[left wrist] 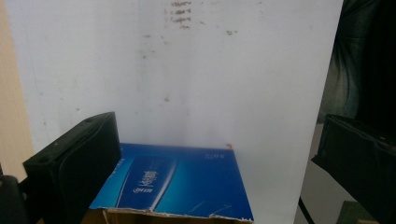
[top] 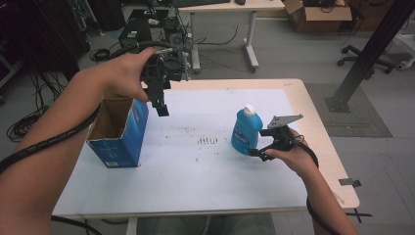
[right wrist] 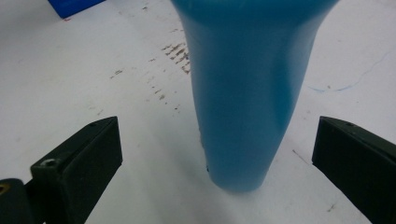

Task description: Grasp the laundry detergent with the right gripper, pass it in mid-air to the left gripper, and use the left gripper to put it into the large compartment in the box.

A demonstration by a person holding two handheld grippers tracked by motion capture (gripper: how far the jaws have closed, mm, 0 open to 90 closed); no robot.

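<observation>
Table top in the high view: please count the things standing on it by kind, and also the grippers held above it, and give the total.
Blue bottle with white cap: 1
Open blue cardboard box: 1
Hand-held grippers: 2, the left gripper above the box and the right gripper beside the bottle
Total: 4

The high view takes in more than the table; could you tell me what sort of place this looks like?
Probably a lab or workshop office. Behind the white-topped table there are cables strewn over the floor, a desk, a cardboard box and an office chair's wheeled base.
</observation>
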